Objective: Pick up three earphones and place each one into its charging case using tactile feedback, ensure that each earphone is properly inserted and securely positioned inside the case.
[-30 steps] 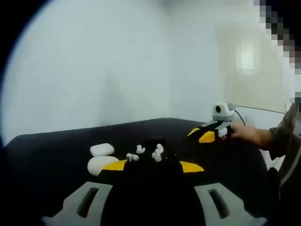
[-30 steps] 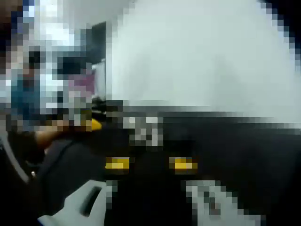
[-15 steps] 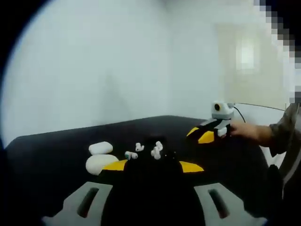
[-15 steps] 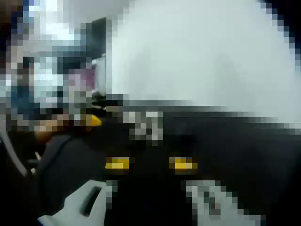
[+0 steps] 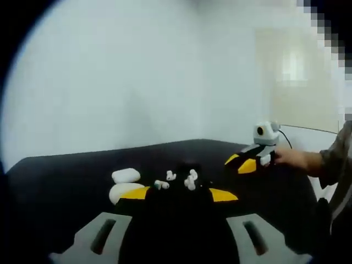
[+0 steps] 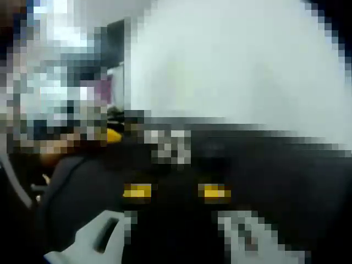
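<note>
1. Left gripper view: small glossy white plastic earphones (image 5: pixel 181 180) lie scattered at centre frame on the black table (image 5: pixel 60 176), two white oval charging cases (image 5: pixel 125 184) just left of them. They're likely light, hard and slippery; best pinched across the bud body. The left gripper (image 5: pixel 177 193) hangs open wide, empty. The right gripper (image 5: pixel 248 162) sits right of centre, state unclear

2. Right gripper view: heavily blurred; the right gripper's yellow tips stand apart, seemingly empty
</note>
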Demonstrator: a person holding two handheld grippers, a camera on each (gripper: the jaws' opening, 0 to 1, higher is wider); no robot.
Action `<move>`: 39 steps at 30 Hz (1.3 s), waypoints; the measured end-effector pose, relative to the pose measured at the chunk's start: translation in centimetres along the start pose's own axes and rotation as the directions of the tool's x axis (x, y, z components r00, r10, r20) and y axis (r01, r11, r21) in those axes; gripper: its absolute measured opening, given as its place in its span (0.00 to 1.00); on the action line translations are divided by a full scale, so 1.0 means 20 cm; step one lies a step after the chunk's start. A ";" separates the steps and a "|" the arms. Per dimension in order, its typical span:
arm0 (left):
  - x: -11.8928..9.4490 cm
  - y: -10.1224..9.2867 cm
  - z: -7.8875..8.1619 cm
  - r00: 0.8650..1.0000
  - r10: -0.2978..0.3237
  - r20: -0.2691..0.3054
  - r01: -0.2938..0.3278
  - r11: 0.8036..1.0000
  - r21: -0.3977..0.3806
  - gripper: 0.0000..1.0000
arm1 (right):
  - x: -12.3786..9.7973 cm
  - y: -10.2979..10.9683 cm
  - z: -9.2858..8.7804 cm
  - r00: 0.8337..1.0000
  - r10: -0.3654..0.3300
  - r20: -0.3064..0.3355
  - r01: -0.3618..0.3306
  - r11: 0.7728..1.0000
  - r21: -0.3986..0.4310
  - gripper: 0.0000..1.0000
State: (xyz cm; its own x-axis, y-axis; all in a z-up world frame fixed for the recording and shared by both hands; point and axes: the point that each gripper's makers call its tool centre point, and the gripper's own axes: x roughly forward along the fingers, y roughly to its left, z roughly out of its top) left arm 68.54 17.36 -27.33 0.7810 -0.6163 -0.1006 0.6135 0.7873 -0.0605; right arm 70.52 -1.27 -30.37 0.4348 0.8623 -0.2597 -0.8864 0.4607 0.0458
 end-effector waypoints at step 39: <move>0.02 0.40 0.03 0.980 0.183 -0.073 -0.187 0.981 -0.057 0.44 | -0.01 -0.02 0.02 1.000 -0.003 0.031 0.001 0.998 0.058 0.33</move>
State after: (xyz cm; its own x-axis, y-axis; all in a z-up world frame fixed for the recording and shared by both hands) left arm 73.78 23.33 -27.32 0.8693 -0.4593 -0.1826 0.4490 0.8883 -0.0967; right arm 70.80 -1.56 -29.95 0.4418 0.8673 -0.2294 -0.8754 0.4727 0.1014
